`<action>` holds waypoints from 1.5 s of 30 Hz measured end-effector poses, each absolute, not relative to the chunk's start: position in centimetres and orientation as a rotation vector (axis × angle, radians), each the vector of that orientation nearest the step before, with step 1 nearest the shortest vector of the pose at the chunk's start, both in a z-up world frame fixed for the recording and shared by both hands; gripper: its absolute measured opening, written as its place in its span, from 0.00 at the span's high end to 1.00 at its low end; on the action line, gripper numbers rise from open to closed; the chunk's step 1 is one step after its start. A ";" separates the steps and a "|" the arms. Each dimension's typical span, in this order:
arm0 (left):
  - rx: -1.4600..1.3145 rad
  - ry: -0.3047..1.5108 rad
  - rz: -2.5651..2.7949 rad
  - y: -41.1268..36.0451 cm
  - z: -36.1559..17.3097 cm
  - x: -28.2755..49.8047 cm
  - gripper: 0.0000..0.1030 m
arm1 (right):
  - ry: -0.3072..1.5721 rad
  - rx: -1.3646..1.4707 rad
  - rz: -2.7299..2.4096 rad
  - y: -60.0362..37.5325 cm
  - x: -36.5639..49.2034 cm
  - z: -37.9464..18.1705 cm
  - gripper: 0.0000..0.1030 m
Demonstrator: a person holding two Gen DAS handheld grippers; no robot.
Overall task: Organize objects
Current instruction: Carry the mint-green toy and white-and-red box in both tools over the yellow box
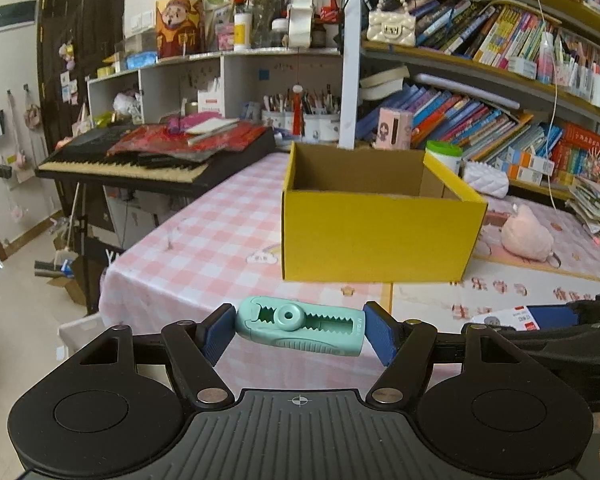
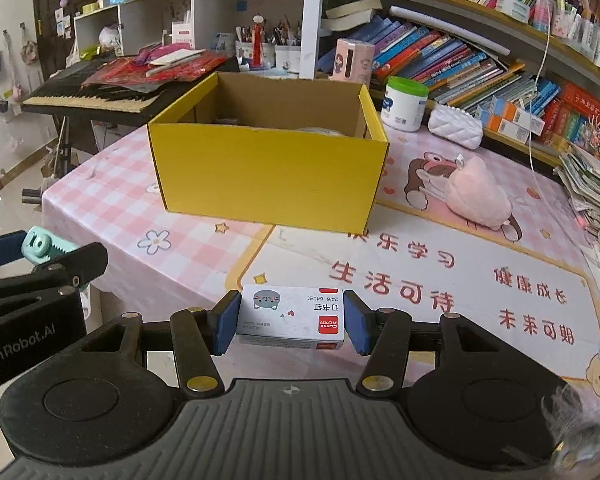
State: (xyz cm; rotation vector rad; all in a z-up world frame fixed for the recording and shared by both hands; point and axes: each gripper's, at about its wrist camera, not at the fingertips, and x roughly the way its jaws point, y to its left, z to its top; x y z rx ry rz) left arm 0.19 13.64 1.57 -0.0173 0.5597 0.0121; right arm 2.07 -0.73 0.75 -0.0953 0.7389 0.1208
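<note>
Left wrist view: crowded wooden bookshelves line the room behind a counter under pink checked cloth, a black keyboard beside it. An open yellow cardboard box stands mid-counter. The left gripper fingers clamp a mint-green plastic stapler; the right gripper fingers clamp a small white staple box, both short of the box.

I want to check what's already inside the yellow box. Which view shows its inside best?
The right wrist view: it looks down into the yellow box, showing something pale inside. The left wrist view sits lower, showing only the box's front and bare inner walls.
</note>
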 end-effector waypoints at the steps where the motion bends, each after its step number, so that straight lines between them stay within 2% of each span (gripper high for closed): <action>1: -0.018 0.548 0.012 13.6 1.8 0.3 0.33 | 0.726 -0.096 0.121 -0.7 2.1 1.0 0.50; 9: -0.004 0.423 0.010 13.1 4.9 3.0 0.33 | 0.563 -0.098 0.117 -1.3 4.1 4.2 0.50; 17: 0.013 0.373 0.027 12.4 6.2 7.2 0.33 | 0.529 -0.068 0.129 -2.1 9.3 6.2 0.50; 27: 0.037 0.404 0.064 11.1 5.3 12.9 0.33 | 0.550 -0.089 0.178 -2.5 16.1 5.8 0.50; 45: 0.124 0.558 0.101 9.0 1.4 19.9 0.32 | 0.689 -0.233 0.300 -2.7 24.4 1.1 0.50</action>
